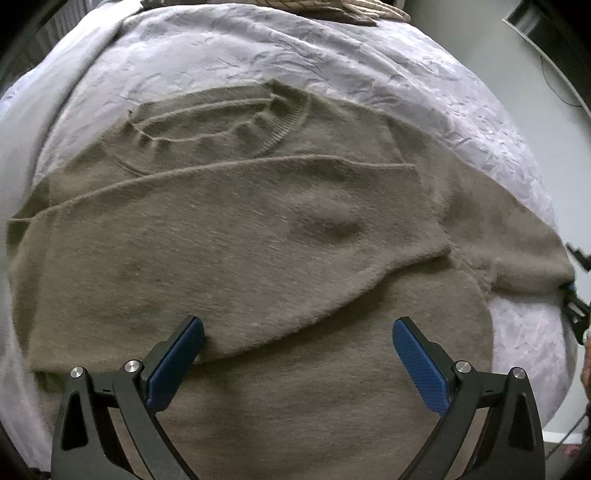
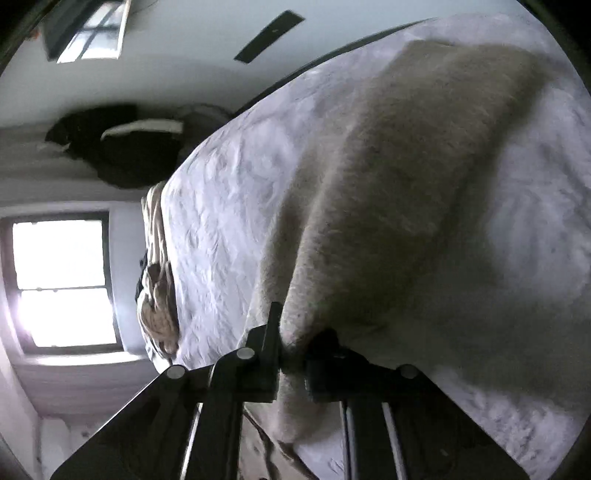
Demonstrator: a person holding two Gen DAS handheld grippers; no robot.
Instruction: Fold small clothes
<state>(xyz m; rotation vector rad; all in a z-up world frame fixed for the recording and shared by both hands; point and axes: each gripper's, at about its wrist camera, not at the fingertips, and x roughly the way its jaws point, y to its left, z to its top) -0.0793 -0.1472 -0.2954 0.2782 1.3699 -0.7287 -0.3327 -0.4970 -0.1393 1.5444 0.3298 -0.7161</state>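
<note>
A brown knit sweater [image 1: 240,243] lies flat on a pale lilac bedsheet [image 1: 258,55], collar at the far side, with one sleeve folded across its body. My left gripper [image 1: 298,332] is open and empty, hovering just above the sweater's lower body, blue pads apart. My right gripper [image 2: 293,347] is shut on the end of the sweater's other sleeve [image 2: 388,206] and holds it lifted off the sheet [image 2: 236,206]. That sleeve [image 1: 517,243] reaches to the right edge of the left wrist view, where part of the right gripper shows.
A cream knitted item [image 1: 332,7] lies at the bed's far edge; it also shows in the right wrist view [image 2: 159,295]. A bright window [image 2: 62,280] and dark clothing [image 2: 122,147] lie beyond the bed. The bed edge drops off at right [image 1: 554,369].
</note>
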